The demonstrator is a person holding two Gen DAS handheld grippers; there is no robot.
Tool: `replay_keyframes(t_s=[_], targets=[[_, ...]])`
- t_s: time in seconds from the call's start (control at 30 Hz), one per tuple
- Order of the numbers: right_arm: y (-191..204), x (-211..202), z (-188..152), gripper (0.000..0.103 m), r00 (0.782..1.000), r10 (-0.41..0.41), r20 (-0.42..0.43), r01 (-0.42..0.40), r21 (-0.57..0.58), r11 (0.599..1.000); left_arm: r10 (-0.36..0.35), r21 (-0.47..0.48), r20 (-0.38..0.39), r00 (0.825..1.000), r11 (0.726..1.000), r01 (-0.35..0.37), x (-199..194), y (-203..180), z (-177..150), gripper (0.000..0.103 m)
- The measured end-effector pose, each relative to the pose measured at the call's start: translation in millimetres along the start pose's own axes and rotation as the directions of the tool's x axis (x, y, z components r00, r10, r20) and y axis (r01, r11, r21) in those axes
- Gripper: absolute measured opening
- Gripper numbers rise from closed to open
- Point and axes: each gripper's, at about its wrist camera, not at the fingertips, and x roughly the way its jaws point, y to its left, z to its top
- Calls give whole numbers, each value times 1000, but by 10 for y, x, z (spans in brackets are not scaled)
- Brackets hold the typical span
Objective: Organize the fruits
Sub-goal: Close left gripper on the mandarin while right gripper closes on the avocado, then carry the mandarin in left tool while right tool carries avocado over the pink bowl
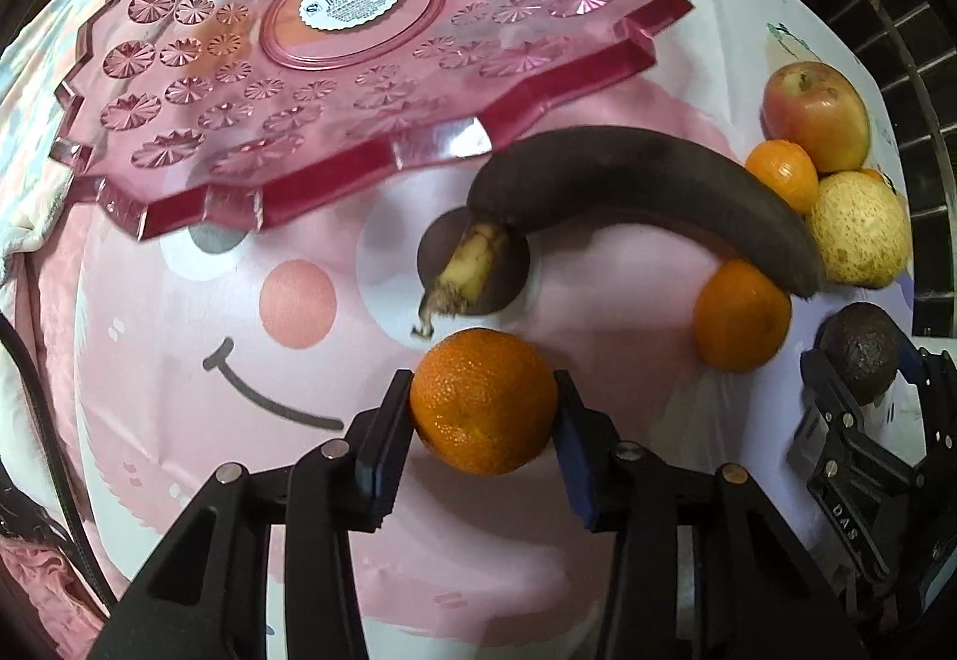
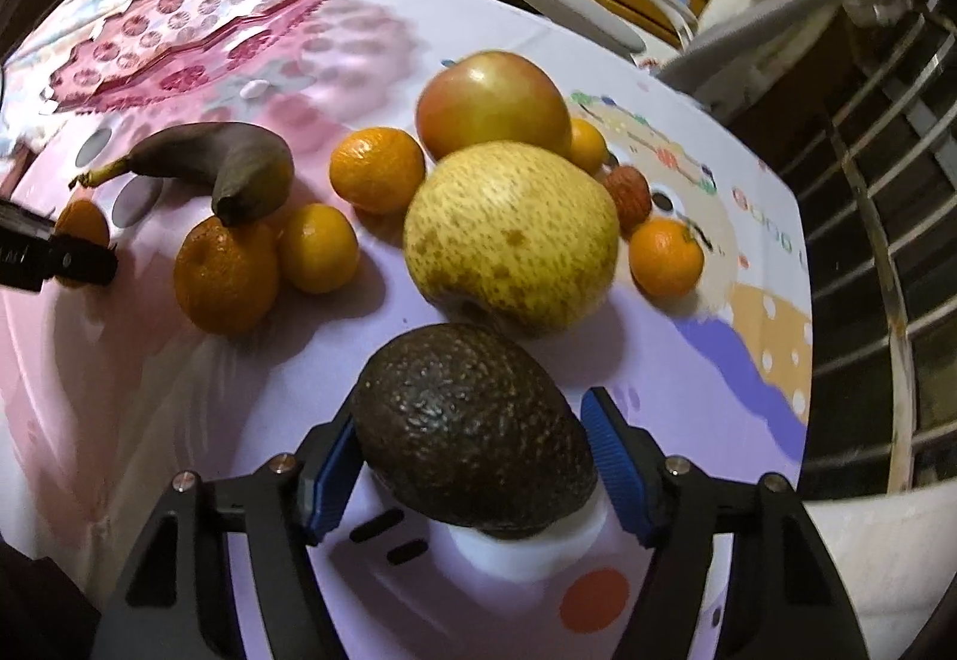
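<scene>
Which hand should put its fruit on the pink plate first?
Probably the left. The left gripper holds an orange with the pink plate straight ahead and near. The right gripper holds the avocado farther away, with other fruit lying between it and the plate.

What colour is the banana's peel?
Dark brown-black banana, with a yellowish stem end; clearest in the left wrist view.

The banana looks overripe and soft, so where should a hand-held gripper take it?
Grip the banana across its thick middle, coming from above, jaws spanning its narrow width. Its blunt end leans on an orange, and the stem looks thin, so I would avoid both ends.
</scene>
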Motion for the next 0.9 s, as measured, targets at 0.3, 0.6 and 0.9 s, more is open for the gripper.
replay_keyframes(t_s=[0.3, 0.6, 0.9], targets=[[-97, -54, -114, 70, 994, 45, -96, -28, 165, 986, -61, 30, 25, 998, 998, 60, -223, 162, -251, 42], [4, -163, -197, 70, 976, 162, -146, -88, 416, 905, -139, 159, 52, 989, 979, 129, -702, 457, -390, 42], [371, -461, -63, 70, 980, 168, -111, -83, 537, 839, -158, 306, 97, 983, 944, 122, -1205, 750, -210, 42]])
